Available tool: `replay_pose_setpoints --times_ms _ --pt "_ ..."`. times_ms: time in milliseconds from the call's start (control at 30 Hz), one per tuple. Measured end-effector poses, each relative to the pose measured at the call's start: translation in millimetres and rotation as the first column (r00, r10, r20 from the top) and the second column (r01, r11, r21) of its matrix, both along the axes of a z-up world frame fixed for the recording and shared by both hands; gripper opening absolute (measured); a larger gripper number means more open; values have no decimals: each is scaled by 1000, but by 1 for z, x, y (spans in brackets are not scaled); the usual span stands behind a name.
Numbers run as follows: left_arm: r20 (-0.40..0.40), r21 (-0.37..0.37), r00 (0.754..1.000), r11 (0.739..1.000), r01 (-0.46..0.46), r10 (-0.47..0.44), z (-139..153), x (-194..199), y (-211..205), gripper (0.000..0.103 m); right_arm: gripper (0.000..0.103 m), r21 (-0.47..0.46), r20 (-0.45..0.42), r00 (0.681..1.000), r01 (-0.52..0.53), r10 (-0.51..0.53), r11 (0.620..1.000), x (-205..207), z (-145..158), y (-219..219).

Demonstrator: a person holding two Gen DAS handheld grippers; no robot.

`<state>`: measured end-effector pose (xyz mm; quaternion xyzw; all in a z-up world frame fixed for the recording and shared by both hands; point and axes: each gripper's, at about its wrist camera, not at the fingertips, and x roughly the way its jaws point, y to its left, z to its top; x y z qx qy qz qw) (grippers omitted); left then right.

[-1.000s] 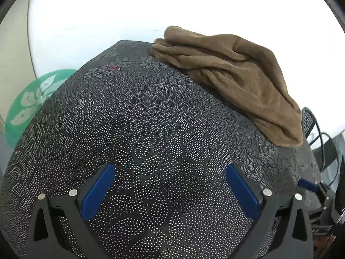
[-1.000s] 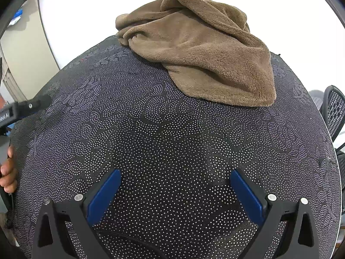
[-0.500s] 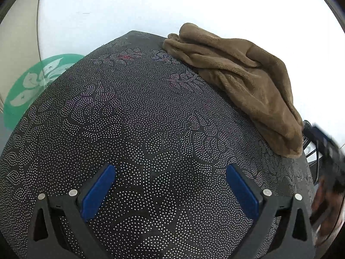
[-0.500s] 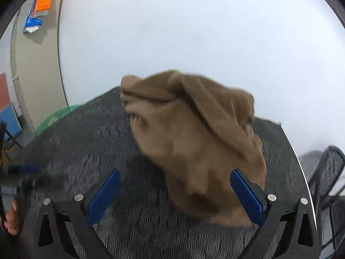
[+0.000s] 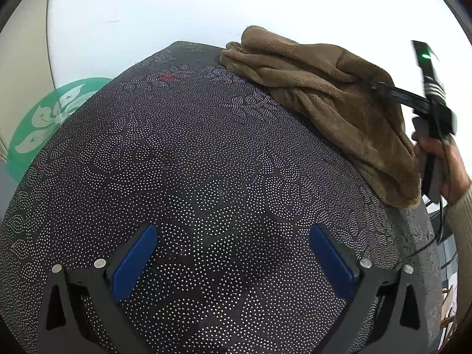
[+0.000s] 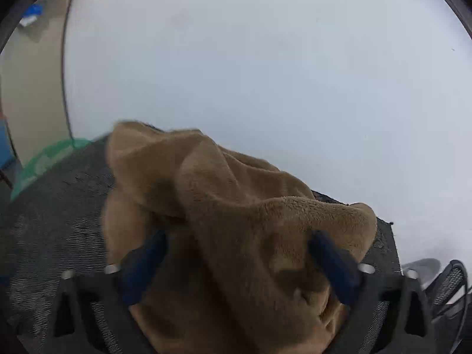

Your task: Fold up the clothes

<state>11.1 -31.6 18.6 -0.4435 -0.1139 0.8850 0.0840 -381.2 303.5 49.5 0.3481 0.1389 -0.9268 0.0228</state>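
Observation:
A crumpled brown fleece garment [image 5: 324, 94] lies at the far right of a table covered with a dark dotted cloth [image 5: 191, 162]. My left gripper [image 5: 233, 253] hangs open over the bare cloth, well short of the garment, with nothing between its blue pads. In the right wrist view the garment [image 6: 236, 206] fills the gap of my right gripper [image 6: 236, 256]. Its jaws are closing around the bunched fleece, whose folds hide both fingertips. The left wrist view shows a black finger [image 5: 392, 94] of the right gripper lying over the garment, with the person's hand [image 5: 451, 162] behind it.
A green round mat with a white flower print [image 5: 50, 118] lies beyond the table's left edge. A black mesh chair [image 6: 451, 283] stands off the table's right side. A white wall fills the background. The table's far corner lies just behind the garment.
My right gripper swept forward onto the brown garment, which now sits between its jaws, and the jaws have narrowed. It and the hand have come into the left wrist view. The left gripper barely moved.

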Motion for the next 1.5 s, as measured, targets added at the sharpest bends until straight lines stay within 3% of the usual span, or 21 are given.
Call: replay_pose_setpoints --times_ms 33,67,233,367,467,633,800,900,1133,1233,1300,1333,1367,1433,1500 --pt "0 -1 1000 1000 1 -1 0 0 0 103 42 -12 27 1000 9 -9 1000 -7 -4 1" --pt "0 -2 1000 1000 1 -1 -1 -1 0 103 30 -37 45 999 23 -21 999 -12 -6 4" --pt "0 -6 1000 1000 5 -5 -1 0 1 103 17 -139 18 999 40 -37 990 -4 0 8" --pt "0 -7 1000 1000 5 -5 -1 -1 2 103 10 -236 -54 998 -47 35 971 36 25 4" --pt "-1 -1 1000 1000 4 -4 -1 -1 1 103 10 -322 -88 987 -156 134 934 75 43 -2" --pt "-3 12 1000 1000 2 -2 -1 -1 -1 103 9 -328 -107 955 -296 276 897 150 51 -29" --pt "-6 51 1000 999 0 0 -1 -2 -7 103 9 -355 -38 908 -403 418 844 218 29 -65" --pt "-4 78 1000 997 -1 2 0 -1 -11 103 9 -347 42 882 -427 469 835 245 -1 -88" --pt "25 143 998 988 -62 59 6 7 -36 103 10 -371 133 882 -378 452 848 271 -34 -90" --pt "8 162 994 981 -105 106 15 8 -53 103 13 -373 110 897 -362 428 854 277 -30 -83" --pt "-12 160 991 978 -131 134 22 9 -61 103 20 -367 80 908 -356 411 859 282 -25 -80" --pt "-22 160 989 977 -142 148 25 9 -65 103 30 -370 63 910 -359 409 857 283 -22 -79" --pt "-33 161 986 975 -154 161 29 9 -69 103 52 -370 42 914 -361 404 856 284 -18 -77" --pt "-44 166 984 973 -163 172 31 8 -72 103 85 -365 -16 925 -359 380 859 287 -5 -72" --pt "-42 164 985 973 -160 169 31 6 -71 103 86 -367 -69 934 -349 349 862 289 12 -64"
